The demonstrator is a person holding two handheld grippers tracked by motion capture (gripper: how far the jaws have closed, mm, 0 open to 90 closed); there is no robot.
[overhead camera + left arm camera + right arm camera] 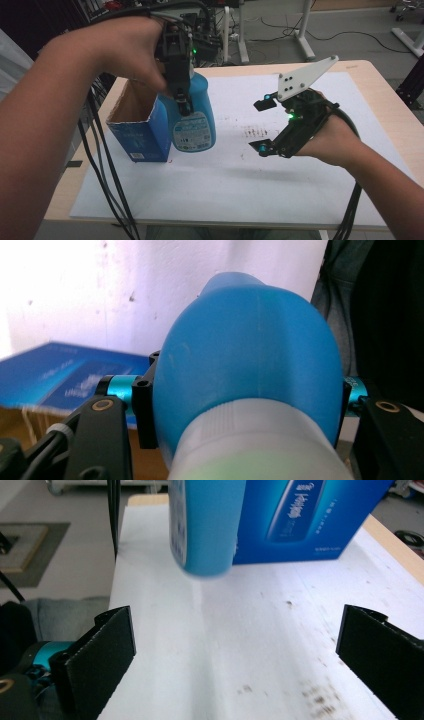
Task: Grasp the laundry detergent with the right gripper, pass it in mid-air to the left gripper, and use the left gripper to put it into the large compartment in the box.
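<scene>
A blue plastic bottle (196,127) with a white label hangs upright above the white sheet, just right of an open-topped blue carton (142,134). My left gripper (184,100) points down from above and is shut on the bottle's upper part. In the left gripper view the bottle's shoulder (245,355) bulges between the jaws, with the carton (65,375) behind it. To the right, my right gripper (261,126) is held off the sheet, open, with nothing between its fingers. In the right gripper view its gripper (235,655) faces the bottle (205,525) and the carton (310,515) from a distance.
A white sheet (225,190) with small dark marks near its middle covers most of the wooden table (372,75). Black cables (102,165) hang over the table's left edge. Table legs and cables lie on the floor beyond the far edge.
</scene>
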